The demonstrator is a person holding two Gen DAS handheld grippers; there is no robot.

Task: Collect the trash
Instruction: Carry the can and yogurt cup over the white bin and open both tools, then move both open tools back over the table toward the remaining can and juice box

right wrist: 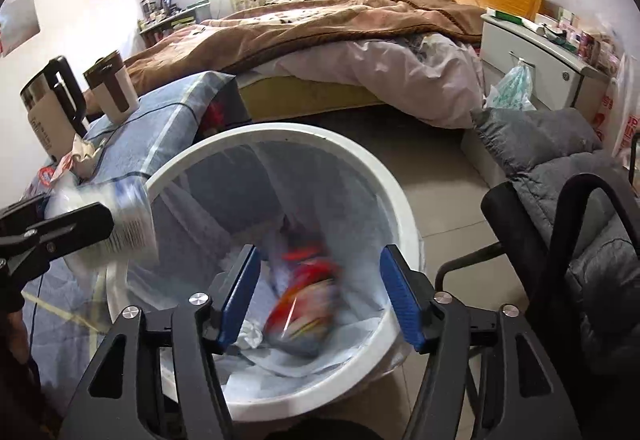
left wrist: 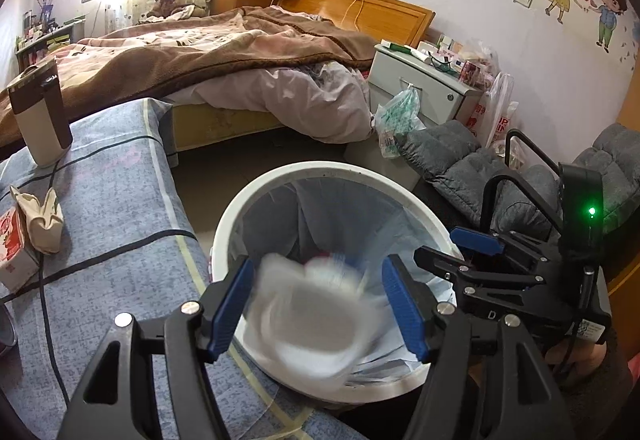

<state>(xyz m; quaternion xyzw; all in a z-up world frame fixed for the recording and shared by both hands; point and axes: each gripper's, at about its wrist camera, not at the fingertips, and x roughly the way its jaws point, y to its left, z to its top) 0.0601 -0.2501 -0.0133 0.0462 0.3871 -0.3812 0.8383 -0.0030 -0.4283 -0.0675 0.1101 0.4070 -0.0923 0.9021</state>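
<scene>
Both my tools hang over the white trash bin (right wrist: 404, 200). My right tool (right wrist: 318, 296) stands apart, the red wrapper (right wrist: 304, 304) dropping inside; my left tool (left wrist: 318, 306) is spread around a blurred white carton (left wrist: 312, 320). I should release centred, clear of the rim.

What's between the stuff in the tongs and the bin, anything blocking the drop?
Nothing visible. The blurred white item sits between the left tongs directly over the open trash bin. The red wrapper is between the right tongs, already inside the rim. Only the liner and earlier trash lie below.
</scene>
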